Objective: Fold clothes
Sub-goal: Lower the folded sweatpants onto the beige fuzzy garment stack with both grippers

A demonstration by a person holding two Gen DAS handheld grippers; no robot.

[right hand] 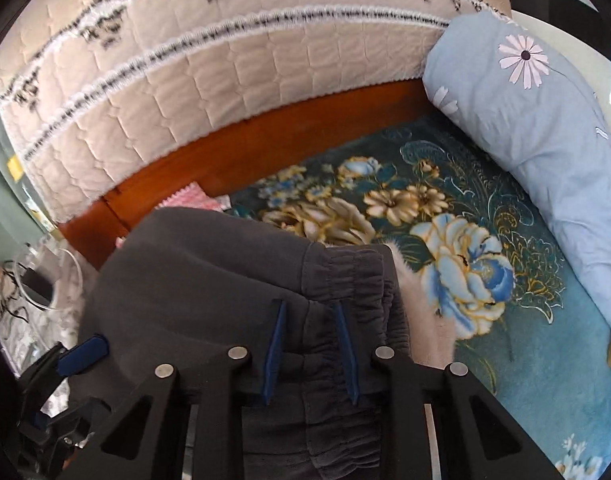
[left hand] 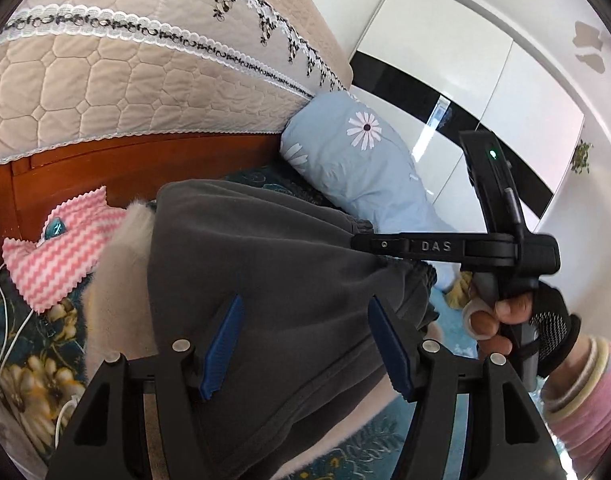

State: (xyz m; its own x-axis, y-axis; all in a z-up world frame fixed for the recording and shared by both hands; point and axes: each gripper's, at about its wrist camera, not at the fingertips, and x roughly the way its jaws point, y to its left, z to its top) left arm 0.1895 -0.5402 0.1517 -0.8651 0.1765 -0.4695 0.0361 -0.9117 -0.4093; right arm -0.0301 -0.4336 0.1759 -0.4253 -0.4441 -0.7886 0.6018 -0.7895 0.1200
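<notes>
Dark grey fleece trousers [left hand: 265, 248] [right hand: 209, 264] lie bunched on a floral bed, with pale fluffy lining [right hand: 421, 300] showing at the edge. In the right wrist view my right gripper [right hand: 311, 348] has its blue pads close together on the gathered elastic waistband [right hand: 345, 268]. The left wrist view shows the right gripper [left hand: 357, 242] side on, with the cloth drawn up to its tip. My left gripper [left hand: 305, 344] stands wide over the grey cloth, its pads clear of it. One of its blue pads [right hand: 83, 354] shows at the garment's left edge.
A teal flowered blanket [right hand: 405, 200] covers the bed. A blue daisy-print pillow [right hand: 545, 140] lies along the right side. Behind are a wooden headboard [left hand: 105, 160] under a beige quilted cover [left hand: 105, 80], a pink zigzag cloth [left hand: 57, 260] and a white cable [left hand: 9, 340]. A gloved hand [left hand: 505, 312] holds the right gripper.
</notes>
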